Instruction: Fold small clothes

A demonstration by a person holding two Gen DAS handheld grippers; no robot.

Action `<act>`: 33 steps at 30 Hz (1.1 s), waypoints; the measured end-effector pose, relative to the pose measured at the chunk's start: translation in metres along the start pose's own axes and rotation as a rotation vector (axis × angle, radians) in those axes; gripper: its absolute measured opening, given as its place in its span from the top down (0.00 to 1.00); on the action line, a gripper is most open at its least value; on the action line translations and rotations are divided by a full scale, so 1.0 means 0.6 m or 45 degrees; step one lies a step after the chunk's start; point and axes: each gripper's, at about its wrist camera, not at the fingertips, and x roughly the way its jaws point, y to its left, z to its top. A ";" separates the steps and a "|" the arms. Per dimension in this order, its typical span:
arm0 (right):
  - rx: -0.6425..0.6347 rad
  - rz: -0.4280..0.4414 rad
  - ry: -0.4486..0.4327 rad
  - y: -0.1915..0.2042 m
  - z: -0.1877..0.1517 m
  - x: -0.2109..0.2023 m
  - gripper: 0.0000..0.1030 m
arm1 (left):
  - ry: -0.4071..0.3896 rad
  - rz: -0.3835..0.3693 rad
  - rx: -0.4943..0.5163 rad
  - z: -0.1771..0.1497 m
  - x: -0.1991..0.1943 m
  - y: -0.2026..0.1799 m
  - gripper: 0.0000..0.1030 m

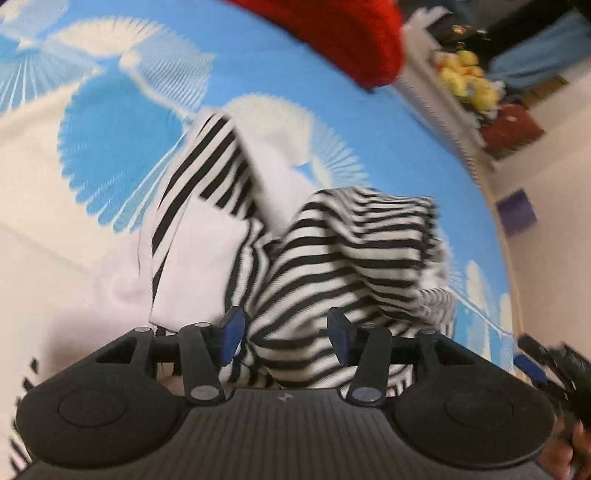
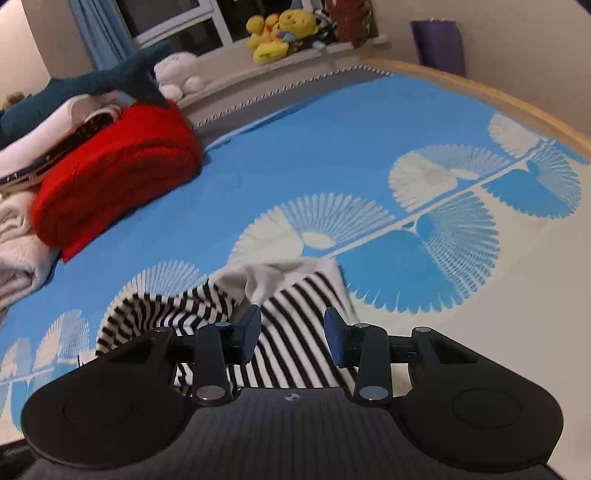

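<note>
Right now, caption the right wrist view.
Open right tool above a striped garment on the blue bedspread.

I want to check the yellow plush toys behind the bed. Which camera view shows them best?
The right wrist view: the yellow plush toys sit sharp on the window ledge, shapes readable. The left wrist view shows them only as a small, blurred yellow patch at the upper right.

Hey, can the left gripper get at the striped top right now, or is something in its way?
Probably yes. The left gripper hangs open right over the striped top, with cloth bunched between its jaws and nothing lying over it. The right gripper sits off to the side.
</note>
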 end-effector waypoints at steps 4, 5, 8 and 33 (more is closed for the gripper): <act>0.003 -0.037 0.003 -0.004 0.003 0.009 0.61 | 0.082 -0.039 -0.085 0.001 0.029 0.016 0.60; 0.009 -0.043 0.007 -0.006 0.003 0.011 0.61 | 0.070 -0.037 -0.061 0.000 0.029 0.012 0.75; 0.012 -0.058 0.016 -0.008 0.000 0.015 0.61 | -0.104 0.002 0.089 0.009 -0.009 -0.019 0.92; 0.120 0.081 0.292 -0.054 -0.040 0.058 0.55 | 0.206 -0.133 0.008 -0.060 0.012 -0.029 0.71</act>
